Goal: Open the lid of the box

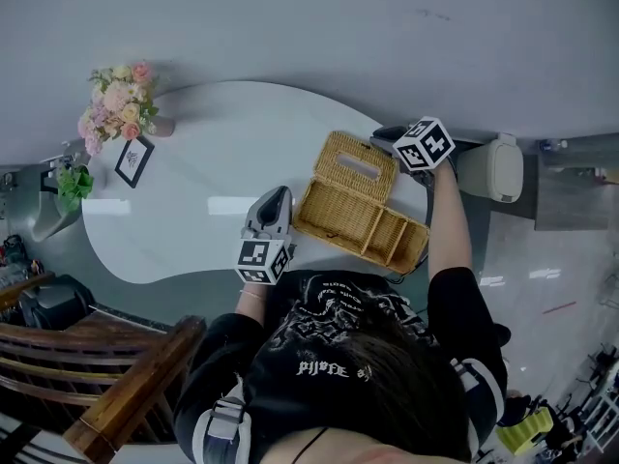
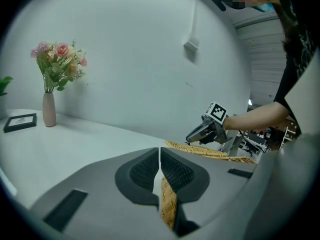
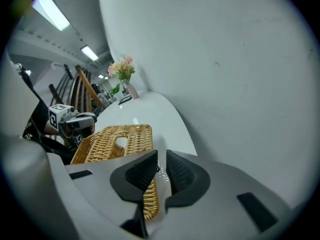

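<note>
Wicker box (image 1: 366,228) at the near edge of the white table (image 1: 193,211), centre of the head view, with its slotted lid (image 1: 356,165) thrown back and lying on the far side, toward the upper right of the frame. Box and lid share one long axis, running from upper left to lower right.

Your right gripper (image 3: 161,170) is at the lid's right-hand end, and that is the relation the next move turns on. In the right gripper view the lid stretches away to the left, and its woven edge sits low between the jaws, which stand narrowly apart with a gap showing between the pads. Drawing that hand clear looks like all that remains.

Your left gripper (image 2: 159,170) is at the opposite, left end, its jaws closed on the box's woven rim to steady it.

Whether either right pad touches the lid's edge is hard to make out. In the head view your own head and shoulders crowd the lower frame, and the gripper bodies cover both sets of tips. A vase of flowers (image 1: 121,104) and a small picture frame (image 1: 133,160) stand well apart at upper left.
</note>
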Action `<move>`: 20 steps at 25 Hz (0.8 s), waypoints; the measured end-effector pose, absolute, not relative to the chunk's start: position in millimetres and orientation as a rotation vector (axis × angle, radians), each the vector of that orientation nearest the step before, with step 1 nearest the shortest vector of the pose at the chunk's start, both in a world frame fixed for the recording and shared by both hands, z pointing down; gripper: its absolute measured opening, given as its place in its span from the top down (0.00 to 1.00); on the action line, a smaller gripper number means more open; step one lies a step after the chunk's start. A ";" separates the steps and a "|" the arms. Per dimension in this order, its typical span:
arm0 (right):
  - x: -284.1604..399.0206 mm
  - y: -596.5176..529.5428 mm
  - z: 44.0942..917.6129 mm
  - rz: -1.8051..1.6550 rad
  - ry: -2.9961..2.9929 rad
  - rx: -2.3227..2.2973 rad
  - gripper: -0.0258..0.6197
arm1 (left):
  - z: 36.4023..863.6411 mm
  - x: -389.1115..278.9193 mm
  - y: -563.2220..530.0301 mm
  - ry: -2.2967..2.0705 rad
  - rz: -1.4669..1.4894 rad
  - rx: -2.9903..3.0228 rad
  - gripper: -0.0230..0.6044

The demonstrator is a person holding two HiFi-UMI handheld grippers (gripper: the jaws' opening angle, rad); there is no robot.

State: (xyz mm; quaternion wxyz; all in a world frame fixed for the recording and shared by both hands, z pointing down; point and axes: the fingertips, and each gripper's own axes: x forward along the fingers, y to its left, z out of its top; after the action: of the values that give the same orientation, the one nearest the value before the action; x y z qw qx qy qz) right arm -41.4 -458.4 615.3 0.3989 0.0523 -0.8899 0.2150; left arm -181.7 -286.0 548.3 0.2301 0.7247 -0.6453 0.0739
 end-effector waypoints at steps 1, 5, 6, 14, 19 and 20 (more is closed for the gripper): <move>-41.2 -461.2 609.4 0.543 -2.277 0.168 0.84 | 547.4 -181.0 -285.7 -1.775 0.198 1.997 0.92; -35.9 -467.0 579.3 0.479 -2.355 0.304 0.82 | 541.1 -176.3 -283.8 -1.762 0.163 2.025 0.92; -33.5 -466.6 570.7 0.456 -2.372 0.342 0.82 | 539.4 -174.8 -282.5 -1.756 0.153 2.033 0.92; -7.5 -441.1 502.7 0.389 -2.475 0.726 0.82 | 523.3 -164.1 -267.3 -1.716 0.058 2.100 0.92; -6.8 -396.7 468.7 0.293 -2.538 0.878 0.82 | 513.4 -155.3 -254.8 -1.683 0.041 2.158 0.92; -5.3 -388.6 462.2 0.285 -2.551 0.924 0.82 | 510.5 -153.8 -252.7 -1.682 0.036 2.170 0.92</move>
State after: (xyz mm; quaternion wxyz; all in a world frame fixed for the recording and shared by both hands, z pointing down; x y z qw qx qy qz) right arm -5.3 -388.6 462.2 0.2053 0.3314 -0.9152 0.1023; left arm -153.8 -252.7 510.5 0.1967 0.7749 -0.6005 0.0130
